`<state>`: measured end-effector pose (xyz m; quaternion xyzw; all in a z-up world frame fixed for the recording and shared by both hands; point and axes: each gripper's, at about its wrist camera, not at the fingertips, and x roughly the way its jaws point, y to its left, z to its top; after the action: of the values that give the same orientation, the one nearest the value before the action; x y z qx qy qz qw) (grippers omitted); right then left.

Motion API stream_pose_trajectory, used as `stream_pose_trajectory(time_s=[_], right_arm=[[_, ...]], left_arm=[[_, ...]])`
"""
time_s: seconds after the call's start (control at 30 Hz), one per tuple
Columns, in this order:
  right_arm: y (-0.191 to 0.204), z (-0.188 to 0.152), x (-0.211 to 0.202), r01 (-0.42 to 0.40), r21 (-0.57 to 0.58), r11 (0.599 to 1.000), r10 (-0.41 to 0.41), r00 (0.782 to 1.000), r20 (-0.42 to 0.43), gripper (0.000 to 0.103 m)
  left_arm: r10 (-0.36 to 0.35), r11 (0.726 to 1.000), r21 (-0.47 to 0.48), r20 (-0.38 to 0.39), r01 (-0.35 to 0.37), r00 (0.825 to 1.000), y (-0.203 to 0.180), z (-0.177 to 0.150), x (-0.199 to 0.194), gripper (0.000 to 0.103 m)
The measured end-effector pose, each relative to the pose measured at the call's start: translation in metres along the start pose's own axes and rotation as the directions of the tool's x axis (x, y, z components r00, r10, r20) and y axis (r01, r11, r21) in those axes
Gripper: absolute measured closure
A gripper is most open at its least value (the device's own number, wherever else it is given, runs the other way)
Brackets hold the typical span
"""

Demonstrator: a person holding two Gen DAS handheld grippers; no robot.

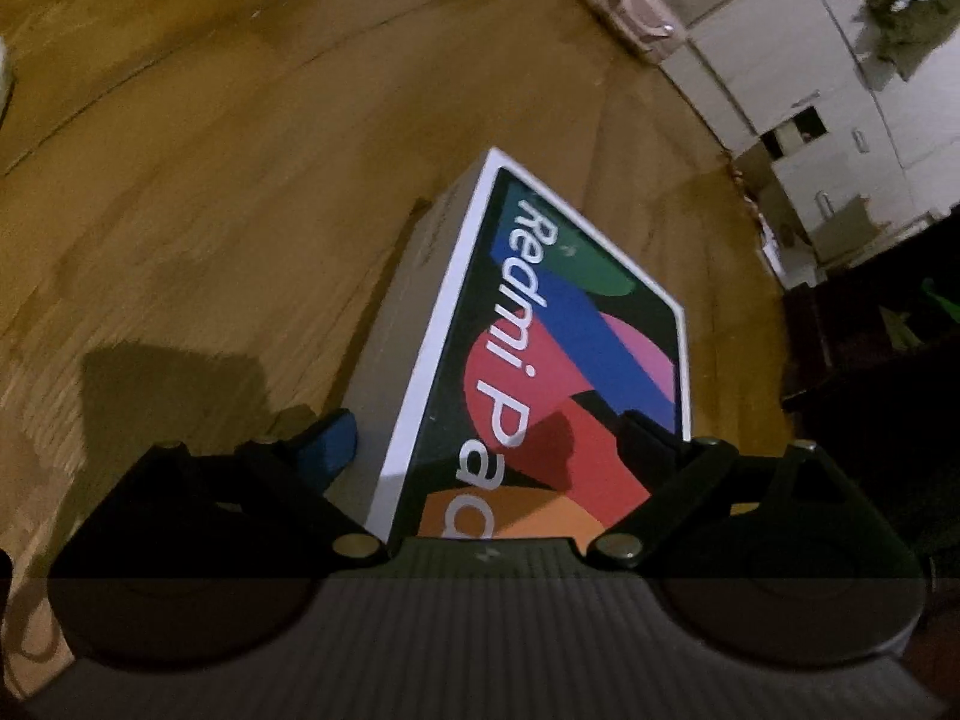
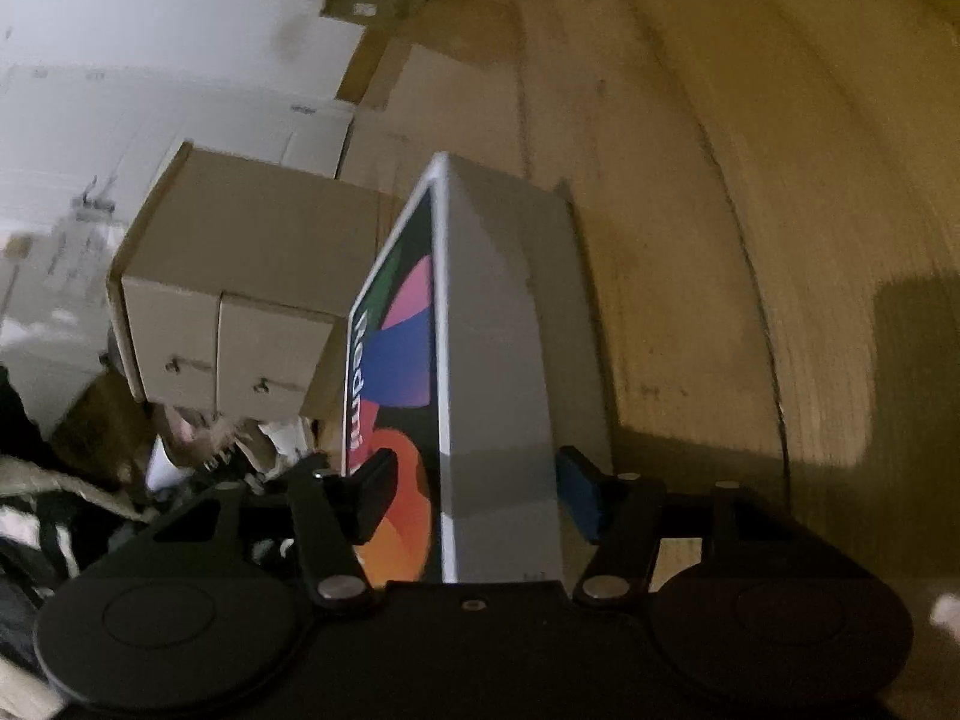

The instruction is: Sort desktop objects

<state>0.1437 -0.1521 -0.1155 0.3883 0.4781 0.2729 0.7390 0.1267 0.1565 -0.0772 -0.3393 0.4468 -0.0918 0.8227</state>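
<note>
Straddling the white Redmi Pad tablet box at frame centre, I am spreading my left tool across its printed lid while my right tool is clamping its thin edges, tilting it off the wooden surface.

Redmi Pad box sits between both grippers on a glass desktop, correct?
Not glass: the desktop is wood, as the left wrist view shows. The Redmi Pad box does sit between the fingers of the left gripper and the right gripper.
</note>
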Motion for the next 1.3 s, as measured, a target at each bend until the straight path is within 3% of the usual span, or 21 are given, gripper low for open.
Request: stream_pose_trajectory(time_s=[0.2, 0.47, 0.63, 1.3], right_arm=[[0.009, 0.001, 0.003, 0.072, -0.051, 0.996, -0.072, 0.997, 0.000, 0.039], [0.007, 0.006, 0.006, 0.066, -0.029, 0.997, -0.066, 0.998, 0.001, 0.042], [0.015, 0.006, 0.006, 0.100, -0.051, 0.994, -0.100, 0.995, -0.009, 0.041], [0.024, -0.001, 0.011, 0.161, -0.096, 0.982, -0.163, 0.987, -0.009, 0.034]], left_arm=[[0.057, 0.997, 0.056, -0.022, -0.056, 0.998, -0.010, -0.006, 0.010, 0.010], [0.036, 0.999, 0.020, 0.018, -0.036, 0.999, -0.009, -0.002, 0.003, 0.010], [0.072, 0.994, 0.085, 0.001, -0.072, 0.997, -0.015, -0.004, 0.002, 0.010], [0.081, 0.992, 0.097, 0.029, -0.084, 0.996, -0.035, 0.003, -0.005, 0.010]])
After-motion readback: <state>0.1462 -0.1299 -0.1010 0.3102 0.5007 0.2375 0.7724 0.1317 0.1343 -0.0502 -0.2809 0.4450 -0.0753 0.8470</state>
